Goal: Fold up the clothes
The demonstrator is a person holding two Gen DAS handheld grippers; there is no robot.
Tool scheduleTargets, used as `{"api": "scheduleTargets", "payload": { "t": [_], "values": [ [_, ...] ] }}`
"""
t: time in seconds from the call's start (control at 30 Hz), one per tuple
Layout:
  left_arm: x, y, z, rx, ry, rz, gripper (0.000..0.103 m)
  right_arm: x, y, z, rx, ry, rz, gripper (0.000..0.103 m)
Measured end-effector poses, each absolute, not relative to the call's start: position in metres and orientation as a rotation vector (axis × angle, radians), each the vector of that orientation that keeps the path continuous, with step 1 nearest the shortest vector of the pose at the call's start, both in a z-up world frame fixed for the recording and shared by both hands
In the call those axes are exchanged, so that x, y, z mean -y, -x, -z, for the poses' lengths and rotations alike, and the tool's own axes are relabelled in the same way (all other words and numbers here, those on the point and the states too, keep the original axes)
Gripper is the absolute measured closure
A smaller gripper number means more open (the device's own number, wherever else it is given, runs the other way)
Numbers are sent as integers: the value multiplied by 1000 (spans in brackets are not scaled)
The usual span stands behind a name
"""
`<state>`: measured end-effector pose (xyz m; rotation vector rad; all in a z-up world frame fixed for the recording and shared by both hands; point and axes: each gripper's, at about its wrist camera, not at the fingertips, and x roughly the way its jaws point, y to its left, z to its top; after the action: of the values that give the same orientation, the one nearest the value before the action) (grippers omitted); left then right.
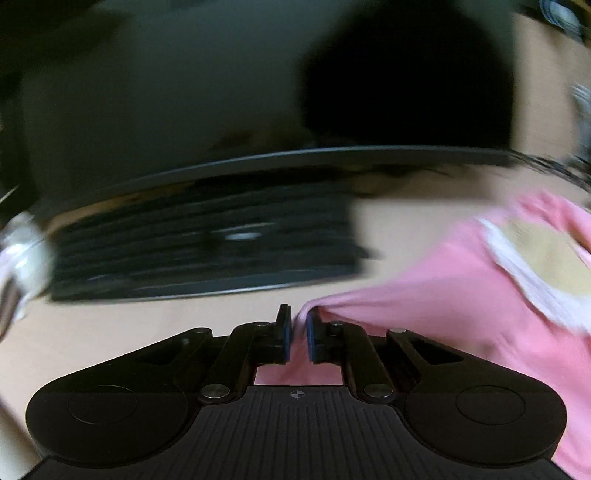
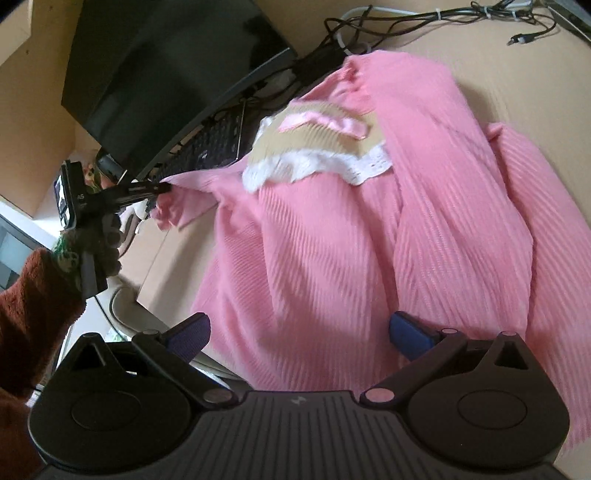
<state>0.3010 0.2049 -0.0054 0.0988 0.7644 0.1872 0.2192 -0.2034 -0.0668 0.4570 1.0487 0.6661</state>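
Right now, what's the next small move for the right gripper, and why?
Probably close the right gripper on the pink dress: it is open over the fabric, while the left gripper already pinches a sleeve beside the keyboard.

We hold the right gripper over a pink ribbed garment spread on the bench, its blue-padded fingers wide apart above the cloth. The garment's tan collar with white lace trim lies near a black keyboard and a dark monitor. At left, the left gripper pinches a sleeve edge. Cables trail along the far bench.
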Motion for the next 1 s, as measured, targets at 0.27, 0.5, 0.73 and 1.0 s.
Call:
{"api": "scheduleTargets", "payload": {
  "t": [0.27, 0.5, 0.73, 1.0],
  "values": [
    [-238, -304, -16, -741, -24, -258, 75, 186, -226, 37, -1036, -313, -687, 0],
    [-257, -276, -47, -760, 281, -21, 35, 174, -245, 6, -789, 125, -469, 0],
    [-167, -290, -13, -826, 373, 315, 21, 158, -278, 43, -967, 335, -453, 95],
    [-139, -303, 16, -842, 450, 443, 21, 199, -366, -48, -507, 694, 116, 95]
  ]
}}
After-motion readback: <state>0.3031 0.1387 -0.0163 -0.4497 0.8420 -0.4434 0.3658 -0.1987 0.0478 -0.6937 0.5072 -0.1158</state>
